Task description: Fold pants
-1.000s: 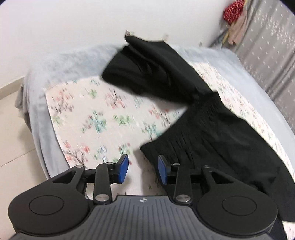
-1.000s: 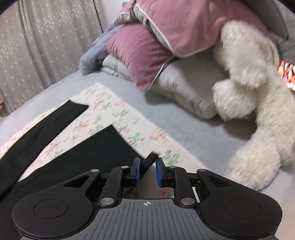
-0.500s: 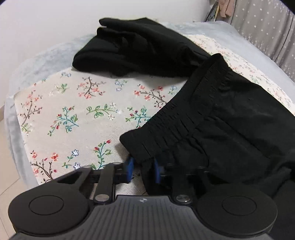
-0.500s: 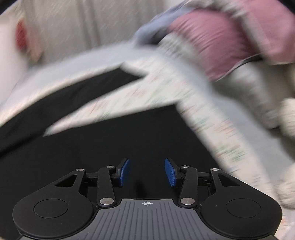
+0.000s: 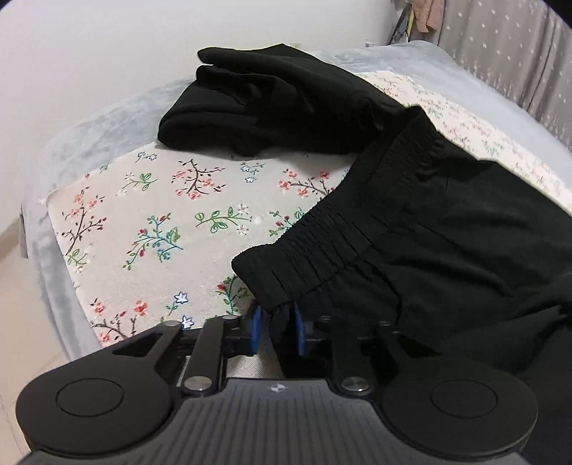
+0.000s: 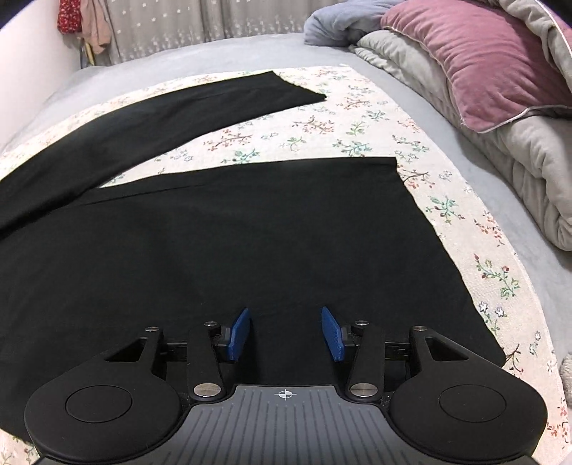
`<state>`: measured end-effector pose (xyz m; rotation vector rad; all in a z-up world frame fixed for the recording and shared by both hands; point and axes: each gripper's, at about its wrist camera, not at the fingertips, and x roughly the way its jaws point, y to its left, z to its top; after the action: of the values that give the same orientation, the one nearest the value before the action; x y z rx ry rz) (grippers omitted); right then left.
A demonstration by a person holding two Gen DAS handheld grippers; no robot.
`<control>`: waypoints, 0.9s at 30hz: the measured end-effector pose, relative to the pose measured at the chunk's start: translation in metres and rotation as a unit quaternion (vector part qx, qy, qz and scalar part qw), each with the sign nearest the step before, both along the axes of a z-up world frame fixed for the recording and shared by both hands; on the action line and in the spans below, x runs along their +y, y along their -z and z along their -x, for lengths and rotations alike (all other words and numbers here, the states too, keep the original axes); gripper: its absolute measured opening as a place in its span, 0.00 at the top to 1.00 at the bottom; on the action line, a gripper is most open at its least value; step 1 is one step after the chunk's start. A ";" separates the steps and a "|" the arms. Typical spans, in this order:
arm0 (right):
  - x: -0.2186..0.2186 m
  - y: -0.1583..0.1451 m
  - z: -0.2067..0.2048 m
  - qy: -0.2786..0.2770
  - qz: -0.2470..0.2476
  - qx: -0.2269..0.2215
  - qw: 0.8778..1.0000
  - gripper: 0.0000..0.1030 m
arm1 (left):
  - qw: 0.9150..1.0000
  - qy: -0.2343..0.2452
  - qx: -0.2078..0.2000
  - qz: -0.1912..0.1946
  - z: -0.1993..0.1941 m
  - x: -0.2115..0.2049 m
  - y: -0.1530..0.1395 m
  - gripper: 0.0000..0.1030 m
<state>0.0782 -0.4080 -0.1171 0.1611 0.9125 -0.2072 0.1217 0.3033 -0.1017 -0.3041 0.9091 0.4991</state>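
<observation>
I am looking down at a bed (image 6: pixel 221 53) covered in grey, with a floral cloth (image 5: pixel 150 221) lying across it. The black pants (image 6: pixel 214 250) are lying spread on that cloth: in the right wrist view both legs are stretching away from me, the near leg (image 6: pixel 250 221) passing directly under my right gripper (image 6: pixel 285 331) and the far leg (image 6: pixel 178 103) angling off toward the curtain (image 6: pixel 171 25). The right gripper's jaws are opening and standing well apart; the near leg is lying below them, but the blue pads (image 6: pixel 240 332) are not pressing on any cloth.

In the left wrist view the gathered elastic waistband (image 5: pixel 321 243) is running from the far right down to my left gripper (image 5: pixel 276 329). Its near corner is hanging between the pads (image 5: pixel 256 331), which are sitting close together while the jaws are opening; I cannot tell whether they are pinching the fabric or only flanking it.

A second black garment (image 5: pixel 271 107), bundled, is lying on the far edge of the floral cloth, touching the waistband's far end. A pink pillow (image 6: pixel 475 60) is resting on a grey quilted duvet (image 6: pixel 529 157) to the right, well apart from the pants.
</observation>
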 end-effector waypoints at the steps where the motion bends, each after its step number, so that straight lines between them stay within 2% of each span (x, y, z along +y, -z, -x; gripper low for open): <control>1: 0.000 -0.001 0.002 0.003 0.000 -0.003 1.000 0.49 | 1.000 -0.002 -0.006 0.005 0.000 0.003 -0.004 0.55; 5: -0.004 -0.012 0.003 0.017 -0.012 -0.031 0.999 0.45 | 0.999 -0.009 -0.036 -0.001 0.002 0.013 -0.030 0.38; 8: -0.014 -0.018 -0.002 0.028 -0.041 -0.048 0.998 0.38 | 0.999 0.001 -0.044 0.001 -0.010 0.011 -0.042 0.33; 14: -0.016 -0.014 -0.008 0.042 -0.038 -0.043 0.997 0.38 | 0.996 0.073 -0.060 0.005 -0.059 -0.020 -0.061 0.15; 17: -0.019 -0.014 -0.012 0.043 -0.046 -0.047 0.997 0.38 | 0.992 0.106 -0.064 -0.009 -0.090 -0.041 -0.069 0.12; 20: -0.027 -0.014 -0.013 0.051 -0.063 -0.051 0.995 0.38 | 0.991 0.119 -0.059 -0.020 -0.121 -0.048 -0.069 0.08; 22: -0.033 -0.014 -0.013 0.062 -0.073 -0.052 0.994 0.37 | 0.992 0.109 -0.060 -0.020 -0.140 -0.045 -0.067 0.08; 27: -0.046 -0.012 -0.019 0.089 -0.061 -0.051 0.993 0.37 | 0.990 0.110 -0.052 -0.065 -0.181 -0.046 -0.057 0.06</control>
<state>0.0970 -0.4536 -0.1050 0.3641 0.8091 -0.3053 0.3026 0.2570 -0.0448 -0.1084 0.7928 0.3336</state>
